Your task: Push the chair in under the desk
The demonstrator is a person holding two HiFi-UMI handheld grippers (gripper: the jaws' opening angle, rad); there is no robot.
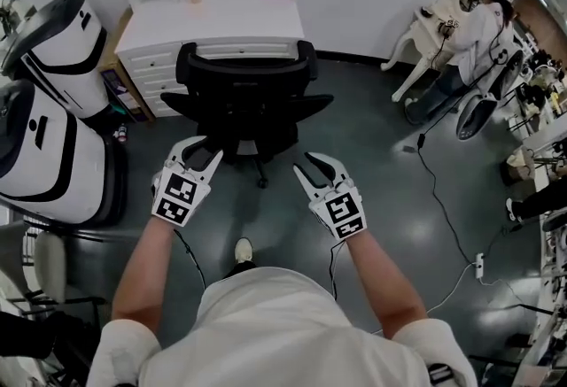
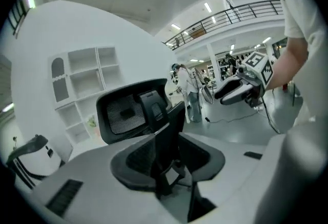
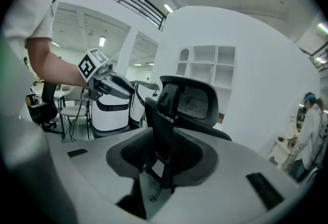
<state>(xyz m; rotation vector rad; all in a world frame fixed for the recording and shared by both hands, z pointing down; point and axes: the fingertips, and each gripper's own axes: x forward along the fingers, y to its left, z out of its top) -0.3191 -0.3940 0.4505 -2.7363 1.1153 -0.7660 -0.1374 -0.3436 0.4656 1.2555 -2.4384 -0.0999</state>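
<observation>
Left gripper (image 1: 199, 149) and right gripper (image 1: 321, 166) are held open, empty, near the office chair (image 1: 244, 97); pushed off-centre, it could be swivelled into the desk (image 1: 213, 18).

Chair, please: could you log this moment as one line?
chair: facing white desk | left gripper: open, empty, behind chair | right gripper: open, empty, behind chair

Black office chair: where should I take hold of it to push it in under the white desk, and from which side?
Take the backrest by its two side edges, coming from behind, where you stand. Its back is turned to you and it faces the desk, so a straight push there should roll it in.
</observation>
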